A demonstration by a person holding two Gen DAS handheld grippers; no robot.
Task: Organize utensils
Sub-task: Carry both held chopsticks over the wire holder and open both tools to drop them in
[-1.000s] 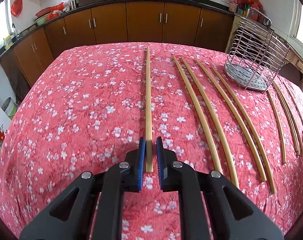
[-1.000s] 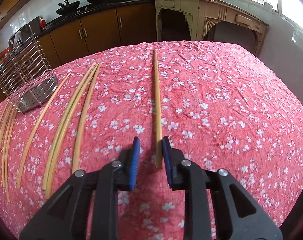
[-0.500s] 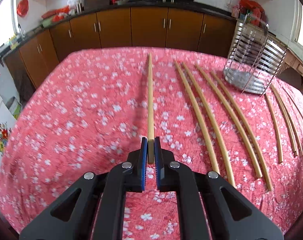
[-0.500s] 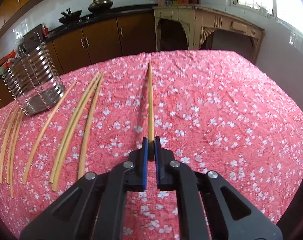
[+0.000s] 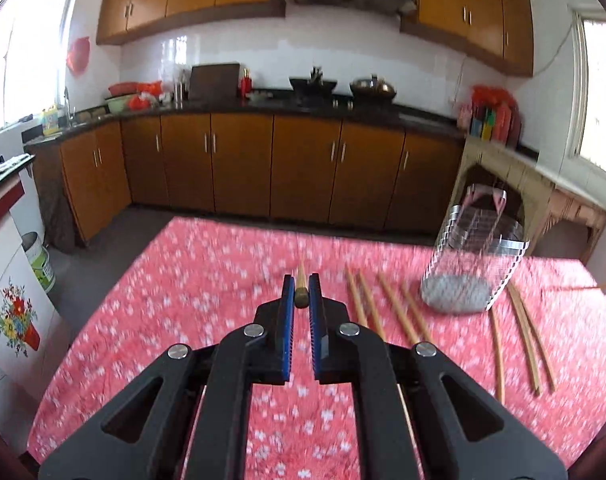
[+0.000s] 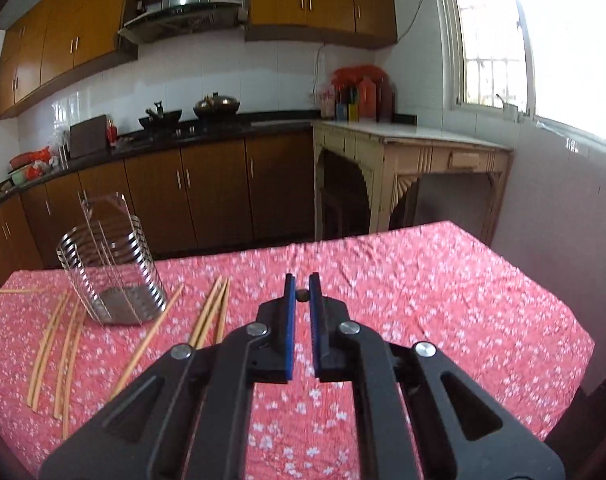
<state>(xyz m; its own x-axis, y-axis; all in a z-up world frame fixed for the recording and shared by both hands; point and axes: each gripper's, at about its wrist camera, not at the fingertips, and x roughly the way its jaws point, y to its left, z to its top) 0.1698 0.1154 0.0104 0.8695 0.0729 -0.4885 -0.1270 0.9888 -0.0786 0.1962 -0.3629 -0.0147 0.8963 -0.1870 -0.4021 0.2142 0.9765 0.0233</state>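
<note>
Clearly the step in hand is the carry: each pair of tongs is clamped on one chopstick, lifted off the tabletop and pointing forward over it. The left tongs grip the butt of the left chopstick, which is seen nearly end-on between the blue pads; the right tongs pinch the right chopstick, of which only the dark round end shows.

Next, I judge, each stick must be swung toward the wire holder and tipped so it drops in through the open top. The holder stands upright on the red floral cloth, between the two tongs (to the right in the left view, to the left in the right view).

Both sticks will converge on one opening, so going one at a time looks safer. Loose chopsticks lie on the cloth all round the holder's base, some just beside it, yet none block its top. The holder looks light; a nudge at its rim could tip it.
</note>
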